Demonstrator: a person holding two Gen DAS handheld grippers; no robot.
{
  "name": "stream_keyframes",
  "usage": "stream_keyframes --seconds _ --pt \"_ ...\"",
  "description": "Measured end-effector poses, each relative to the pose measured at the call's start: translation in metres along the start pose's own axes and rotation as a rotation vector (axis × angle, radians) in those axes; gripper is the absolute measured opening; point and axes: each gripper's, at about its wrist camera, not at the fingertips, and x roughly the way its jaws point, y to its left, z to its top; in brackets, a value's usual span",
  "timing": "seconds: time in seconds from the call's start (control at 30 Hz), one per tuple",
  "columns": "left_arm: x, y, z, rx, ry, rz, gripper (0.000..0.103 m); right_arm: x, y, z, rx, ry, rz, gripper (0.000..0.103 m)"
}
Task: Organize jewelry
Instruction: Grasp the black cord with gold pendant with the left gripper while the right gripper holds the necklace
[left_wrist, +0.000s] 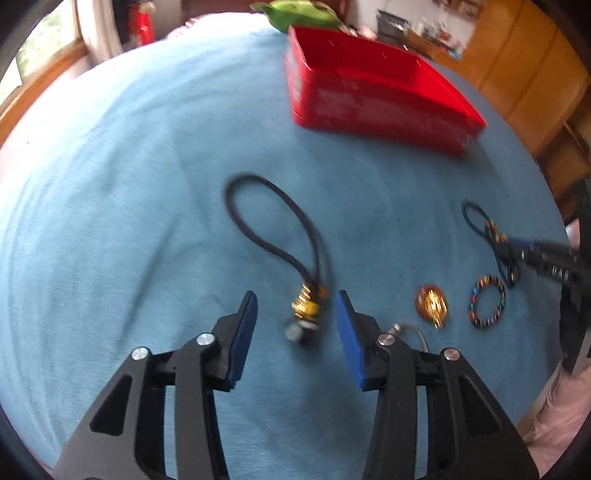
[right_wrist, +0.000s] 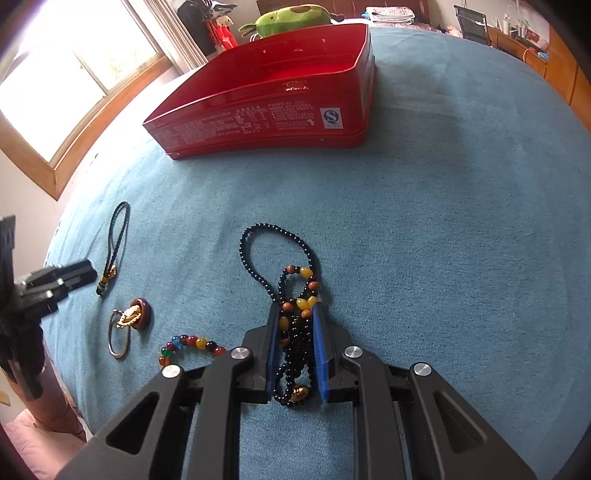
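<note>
An open red tin box (left_wrist: 376, 99) stands at the far side of the blue cloth; it also shows in the right wrist view (right_wrist: 273, 110). My left gripper (left_wrist: 297, 299) is open, its pads on either side of the gold-and-yellow pendant of a black cord necklace (left_wrist: 266, 218). My right gripper (right_wrist: 295, 310) is shut on a black bead necklace (right_wrist: 258, 254) with yellow and brown beads, which lies on the cloth. A multicoloured bead bracelet (left_wrist: 487, 301) and a brown-and-gold pendant (left_wrist: 433, 304) lie between the two grippers.
A metal ring (right_wrist: 119, 336) lies by the brown pendant (right_wrist: 135, 314). A green plush toy (right_wrist: 291, 16) sits behind the box. A window (right_wrist: 74, 70) is on the left and wooden furniture (left_wrist: 524, 70) on the right. The cloth's edge drops off near the bracelet (right_wrist: 192, 345).
</note>
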Motion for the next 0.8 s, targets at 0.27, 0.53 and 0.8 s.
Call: stream_keyframes --seconds 0.27,0.53,0.8 --pt "0.019 -0.003 0.0 0.025 0.006 0.037 0.012 0.0 -0.002 0.0 0.01 0.0 0.016 0.017" --pt "-0.005 0.011 -0.002 -0.03 -0.062 -0.029 0.006 -0.01 -0.003 0.0 0.021 -0.021 0.055 0.015" --pt "-0.043 0.013 0.013 -0.048 -0.16 -0.062 0.006 -0.041 0.01 0.007 -0.011 -0.099 0.076 0.012"
